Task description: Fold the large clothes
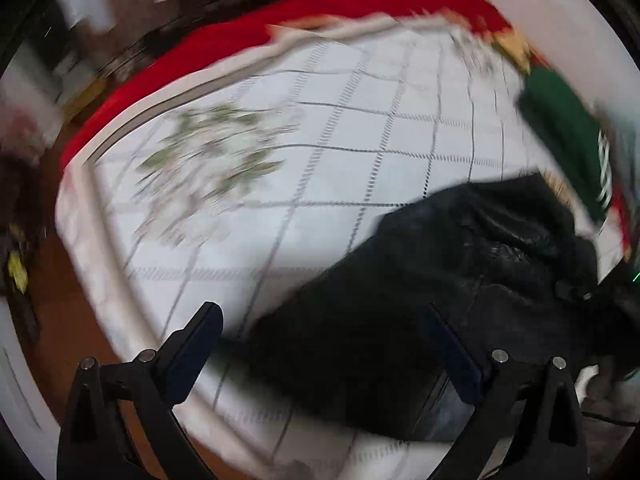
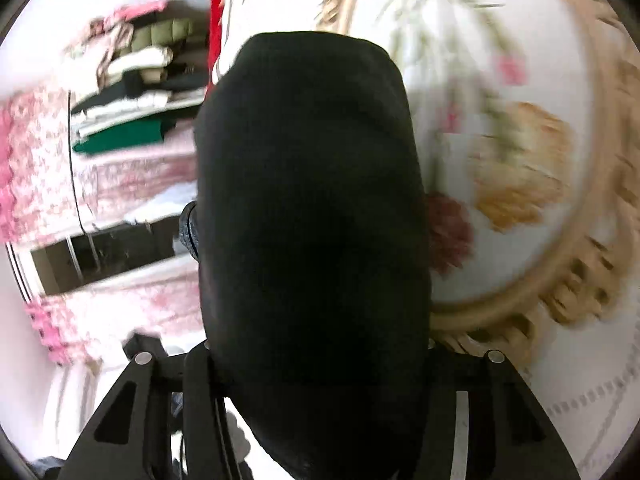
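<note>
Bedspread [image 1: 340, 152]: white quilted cover w/ grey dashed grid & blurred green-leaf print; fills most of left-wrist view. In right-wrist view same white surface [image 2: 500, 40] shows a tan round border and pink/yellow flower print, all motion-blurred.
Red blanket [image 1: 224, 44]: lies along far edge of the bedspread, partly under it; thin red strip also in right-wrist view [image 2: 218, 20].
Black garment [image 1: 420, 280]: large dark piece, heaped on the bedspread at right-front of left-wrist view, creased, shiny in spots. In right-wrist view it [image 2: 312, 220] hangs as a long dark mass from the gripper up the middle of the frame, hiding most of what's behind.
Clothes stack [image 2: 132, 96]: folded pile, green, white, olive, black layers, on pink floral fabric [image 2: 44, 152], left side of right-wrist view.
Green garment [image 1: 568, 128]: dark green w/ white marking, at right edge of the bed beyond the black garment.
Floor [image 1: 56, 280]: brown, seen at left beside the bed.
Left gripper [image 1: 320, 340]: fingers spread wide; left finger over bare bedspread, right finger over the black garment; nothing pinched.
Right gripper [image 2: 316, 364]: fingers mostly hidden by cloth; the black garment bunches out from betw. them, so clamped on it.
</note>
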A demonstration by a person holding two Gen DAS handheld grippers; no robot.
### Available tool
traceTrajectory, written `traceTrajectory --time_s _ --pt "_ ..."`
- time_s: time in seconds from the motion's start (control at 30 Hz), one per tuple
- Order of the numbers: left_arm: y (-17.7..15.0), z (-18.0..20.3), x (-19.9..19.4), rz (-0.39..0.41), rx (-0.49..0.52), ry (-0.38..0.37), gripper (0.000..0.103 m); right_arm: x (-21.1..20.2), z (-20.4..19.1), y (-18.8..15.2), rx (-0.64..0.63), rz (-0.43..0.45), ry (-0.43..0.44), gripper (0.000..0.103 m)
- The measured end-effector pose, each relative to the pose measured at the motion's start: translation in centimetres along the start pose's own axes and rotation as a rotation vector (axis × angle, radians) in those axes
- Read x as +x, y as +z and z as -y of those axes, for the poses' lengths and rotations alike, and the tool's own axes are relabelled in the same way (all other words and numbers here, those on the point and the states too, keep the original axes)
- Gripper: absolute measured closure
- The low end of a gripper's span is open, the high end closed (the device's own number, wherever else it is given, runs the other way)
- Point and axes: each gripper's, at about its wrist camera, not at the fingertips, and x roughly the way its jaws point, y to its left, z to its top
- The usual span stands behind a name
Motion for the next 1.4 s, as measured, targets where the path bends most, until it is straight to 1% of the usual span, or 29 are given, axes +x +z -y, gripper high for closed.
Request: traceTrajectory --time_s 0.03,0.07,0.1,0.13,0.17,0.2,0.23,0.3,0.33,0.37,0.4,0.43,0.47,0.5,0.53,0.57,0.67,0.77,0.87,1.0,1.07,1.13,1.17,1.2,1.27,1.37,1.4 --pt "-0.6 -0.9 -0.2 -0.013 -0.040 -0.022 0.001 -0.8 0.6 -0.1 0.019 0.019 -0.004 0.050" --pt "-1.4 -1.7 0.1 -0.040 -0.087 -0.059 0.001 -1.6 1.4 -0.2 0.033 0.037 -0.013 0.046" --pt "-1.6 -2.0 0.6 -0.062 -0.117 -0.086 0.001 -2.0 2.0 -0.2 0.039 0.037 -0.013 0.042" --pt "-2.2 -2.1 1.3 -0.084 -0.141 -0.106 0.001 -2.2 2.8 0.1 0.062 0.025 -0.013 0.034" --pt "-2.3 -2.0 2.2 -0.106 -0.172 -0.130 0.001 -2.2 3.1 0.4 0.074 0.015 -0.021 0.029" --pt "-2.3 -1.8 3.0 -0.116 -0.206 -0.167 0.001 -2.1 3.4 0.7 0.065 0.007 -0.025 0.027" --pt "-2.0 -1.7 3.6 -0.117 -0.232 -0.207 0.001 -2.3 3.7 1.1 0.058 0.003 -0.017 0.023" --pt "-1.6 -1.2 4.9 -0.104 -0.241 -0.231 0.001 -2.9 4.0 1.4 0.056 -0.003 -0.010 0.019" --pt "-1.5 -0.9 5.2 -0.085 -0.238 -0.232 0.010 -3.1 4.0 1.5 0.046 -0.001 -0.008 0.019" --pt "-1.4 -0.5 5.2 -0.072 -0.231 -0.212 0.021 -3.2 4.0 1.6 0.041 0.007 -0.008 0.019" --pt "-0.8 -0.1 5.6 -0.054 -0.221 -0.176 0.028 -2.9 4.0 1.3 0.035 0.018 -0.008 0.019" --pt "-0.7 0.0 5.5 -0.030 -0.216 -0.177 0.052 -2.7 4.0 0.2 0.024 0.029 -0.011 0.019" --pt "-0.4 0.4 5.4 -0.012 -0.201 -0.184 0.069 -3.0 3.9 -0.5 0.011 0.048 -0.015 0.023" --pt "-0.4 0.9 4.9 0.004 -0.169 -0.157 0.071 -2.6 3.5 -0.6 0.014 0.061 -0.013 0.026" --pt "-0.3 1.4 4.3 0.026 -0.142 -0.149 0.082 -2.6 3.4 -0.7 0.024 0.069 -0.005 0.032" --pt "-0.2 1.9 3.9 0.039 -0.119 -0.140 0.084 -2.5 3.3 -0.8 0.037 0.073 0.007 0.040" --pt "0.3 2.8 2.1 0.068 -0.077 -0.124 0.086 -3.5 2.6 -1.4 0.060 0.086 0.069 0.050" --pt "1.1 3.5 0.6 0.082 -0.053 -0.115 0.087 -4.3 1.0 -1.6 0.041 0.082 0.104 0.052" --pt "2.1 4.6 -1.7 0.106 -0.008 -0.103 0.087 -4.8 -1.0 -1.5 0.003 0.067 0.138 0.052" --pt "3.6 6.0 -4.4 0.136 0.041 -0.100 0.087 -7.2 -4.4 -0.2 -0.052 0.064 0.187 0.053" --pt "5.0 7.2 -6.0 0.152 0.060 -0.106 0.087 -7.8 -6.3 0.6 -0.073 0.067 0.201 0.053" --pt "6.6 8.6 -7.0 0.175 0.078 -0.113 0.087 -9.3 -8.7 1.9 -0.100 0.075 0.216 0.053" --pt "7.6 9.5 -7.8 0.192 0.084 -0.124 0.087 -9.8 -9.9 2.7 -0.112 0.081 0.218 0.053" --pt "8.6 10.2 -8.3 0.206 0.088 -0.137 0.087 -11.3 -11.2 3.6 -0.129 0.090 0.226 0.053" --pt "10.8 11.8 -9.3 0.241 0.097 -0.161 0.087 -13.0 -12.9 5.0 -0.151 0.101 0.240 0.053" --pt "15.4 15.0 -10.6 0.308 0.104 -0.223 0.087 -15.9 -16.5 8.7 -0.183 0.133 0.267 0.053" --pt "16.5 15.9 -10.6 0.320 0.101 -0.243 0.087 -17.0 -17.5 10.3 -0.193 0.151 0.270 0.053"
